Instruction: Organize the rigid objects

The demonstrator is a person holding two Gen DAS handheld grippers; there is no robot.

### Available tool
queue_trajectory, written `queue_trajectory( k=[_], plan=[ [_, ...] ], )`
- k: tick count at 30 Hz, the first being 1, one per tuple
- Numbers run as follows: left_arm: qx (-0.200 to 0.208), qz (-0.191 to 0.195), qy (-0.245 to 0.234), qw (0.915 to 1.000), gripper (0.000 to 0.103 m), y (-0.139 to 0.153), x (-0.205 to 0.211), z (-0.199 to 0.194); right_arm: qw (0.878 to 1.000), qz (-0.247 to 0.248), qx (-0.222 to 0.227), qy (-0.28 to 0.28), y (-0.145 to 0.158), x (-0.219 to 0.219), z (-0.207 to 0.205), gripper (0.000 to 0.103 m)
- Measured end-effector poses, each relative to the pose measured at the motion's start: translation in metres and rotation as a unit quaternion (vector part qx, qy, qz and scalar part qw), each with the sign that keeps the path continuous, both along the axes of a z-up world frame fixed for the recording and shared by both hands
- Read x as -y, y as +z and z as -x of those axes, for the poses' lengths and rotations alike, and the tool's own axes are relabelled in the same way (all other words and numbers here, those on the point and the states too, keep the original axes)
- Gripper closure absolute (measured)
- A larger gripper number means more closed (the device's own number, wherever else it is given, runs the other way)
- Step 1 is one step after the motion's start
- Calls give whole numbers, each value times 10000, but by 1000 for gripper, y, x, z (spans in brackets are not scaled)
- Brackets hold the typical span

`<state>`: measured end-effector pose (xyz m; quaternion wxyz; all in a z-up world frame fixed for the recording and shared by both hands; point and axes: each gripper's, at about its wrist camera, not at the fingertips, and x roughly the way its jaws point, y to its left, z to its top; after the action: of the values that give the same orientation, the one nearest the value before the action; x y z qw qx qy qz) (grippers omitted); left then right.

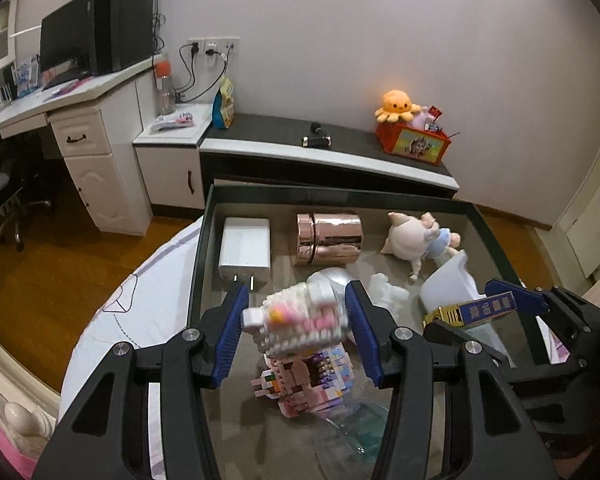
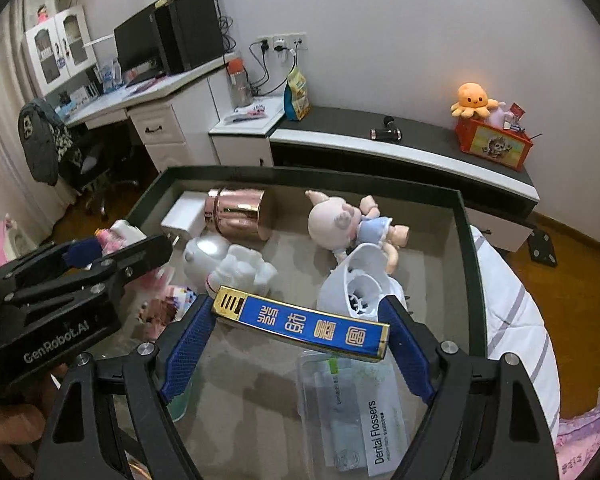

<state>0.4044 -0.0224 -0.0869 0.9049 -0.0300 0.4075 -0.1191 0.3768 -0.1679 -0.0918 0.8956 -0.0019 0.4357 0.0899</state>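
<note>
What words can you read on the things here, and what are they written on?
"Dental Flossers" on the clear floss pack lying in the tray.
"GenRobot.AI" on the side of the left gripper.
Four gold Chinese characters on the blue and gold box in the right gripper; I cannot read them with certainty.
The small print on the floss pack and the print on the snack bag are too small to read.
</note>
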Motion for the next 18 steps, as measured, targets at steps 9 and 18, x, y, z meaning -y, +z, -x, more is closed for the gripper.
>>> queue_trajectory(
  k=[9,18],
  plan=[
    [492,-141,246,9984,1,20,-6,24,9999,35,52,-87,6,3,8,0],
    [925,-189,486,9943,0,56,-20,71,9984,-56,251,-508,26,20,32,0]
  ],
)
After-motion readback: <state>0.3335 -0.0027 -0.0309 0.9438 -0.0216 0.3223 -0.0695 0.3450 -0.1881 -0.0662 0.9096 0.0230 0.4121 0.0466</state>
